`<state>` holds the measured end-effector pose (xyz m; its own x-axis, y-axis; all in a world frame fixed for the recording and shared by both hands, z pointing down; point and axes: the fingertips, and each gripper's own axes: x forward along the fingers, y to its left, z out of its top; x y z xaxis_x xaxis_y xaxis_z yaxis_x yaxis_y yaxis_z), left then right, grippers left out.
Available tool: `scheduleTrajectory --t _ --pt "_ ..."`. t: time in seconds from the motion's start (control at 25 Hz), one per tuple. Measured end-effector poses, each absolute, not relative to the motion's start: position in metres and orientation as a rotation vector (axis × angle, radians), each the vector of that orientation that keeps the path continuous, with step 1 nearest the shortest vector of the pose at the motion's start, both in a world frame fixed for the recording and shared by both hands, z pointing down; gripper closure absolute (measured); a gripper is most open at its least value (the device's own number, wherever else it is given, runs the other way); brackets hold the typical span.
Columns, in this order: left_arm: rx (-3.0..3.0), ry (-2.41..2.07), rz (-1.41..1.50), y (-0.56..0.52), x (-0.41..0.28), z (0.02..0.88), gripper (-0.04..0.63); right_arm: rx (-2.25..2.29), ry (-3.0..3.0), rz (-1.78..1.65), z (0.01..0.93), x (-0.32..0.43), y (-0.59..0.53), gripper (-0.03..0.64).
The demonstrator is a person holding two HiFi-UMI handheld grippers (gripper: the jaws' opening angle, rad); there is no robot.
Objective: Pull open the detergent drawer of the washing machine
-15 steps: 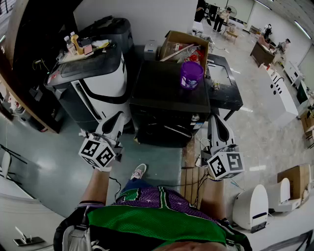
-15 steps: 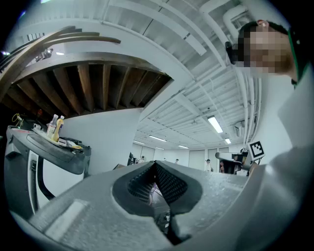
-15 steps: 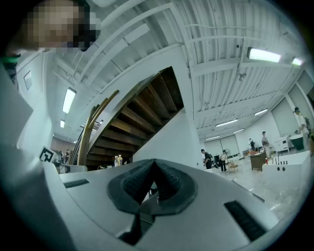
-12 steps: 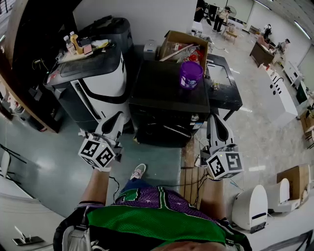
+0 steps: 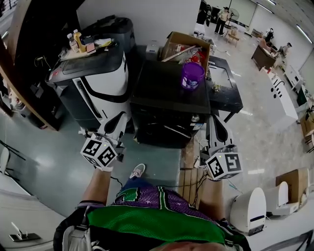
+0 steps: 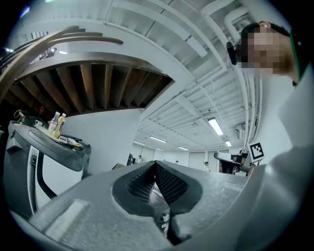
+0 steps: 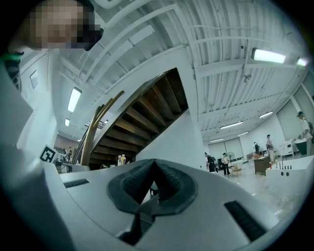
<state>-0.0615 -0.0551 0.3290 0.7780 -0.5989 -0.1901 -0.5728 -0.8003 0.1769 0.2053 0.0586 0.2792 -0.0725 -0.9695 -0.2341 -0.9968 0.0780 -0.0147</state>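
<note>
Where floor point(image 5: 44, 162) grey-green, black washer top point(image 5: 167, 93) w/ purple tub point(image 5: 191, 76).

Left tool point(image 5: 120, 114), right tool point(image 5: 214, 118): jaws together, empty, angled slightly upward.

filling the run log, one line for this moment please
left tongs: shut, empty | right tongs: shut, empty | washing machine: untouched, ahead of both

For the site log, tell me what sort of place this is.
Probably a large workshop or appliance test hall, not a home. A dark washing machine and a white appliance stand loose side by side, and people are busy far back in the same open room.
</note>
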Motion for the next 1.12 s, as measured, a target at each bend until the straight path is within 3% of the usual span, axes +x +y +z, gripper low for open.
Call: scheduleTrajectory --t 0.68,0.88,1.12 --pt "2.85 -0.857 -0.35 -0.08 -0.044 0.321 0.574 -1.925 2.248 0.194 0.271 0.181 0.019 0.615" --pt "2.791 -0.716 -0.429 -0.097 -0.035 0.317 0.396 -1.948 2.245 0.173 0.272 0.18 0.002 0.615" --pt "2.652 -0.553 -0.489 -0.125 -0.018 0.339 0.338 -1.953 2.265 0.162 0.285 0.182 -0.02 0.615"
